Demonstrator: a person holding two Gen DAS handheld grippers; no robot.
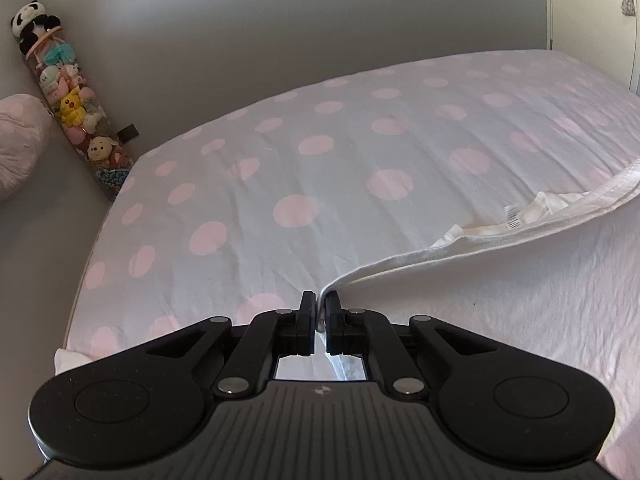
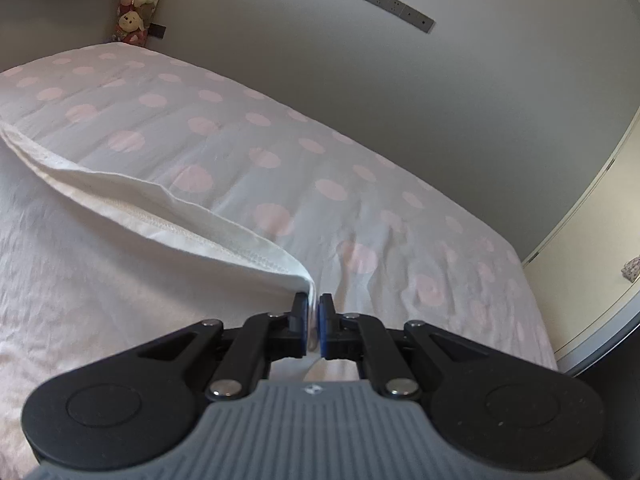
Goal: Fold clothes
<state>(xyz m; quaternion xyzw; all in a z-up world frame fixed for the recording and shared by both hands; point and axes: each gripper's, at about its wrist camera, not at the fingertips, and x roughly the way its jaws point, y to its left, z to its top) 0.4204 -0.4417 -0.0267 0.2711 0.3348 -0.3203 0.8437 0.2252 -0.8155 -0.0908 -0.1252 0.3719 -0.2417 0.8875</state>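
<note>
The white garment (image 1: 500,236) hangs as a taut band between the two tools, lifted just above the polka-dot bed (image 1: 248,168), its long edge running straight from one pinch to the other. The left tool (image 1: 319,312) has its fingers pressed together on one corner, so the cloth stretches away to its right; the right tool (image 2: 314,314) pinches the opposite corner, the hem trailing off to its left. Both tools are held low and roughly level, pointing across the bed toward the grey wall (image 2: 400,92). Neither looks nearer, so the fold probably needs both moving together.
</note>
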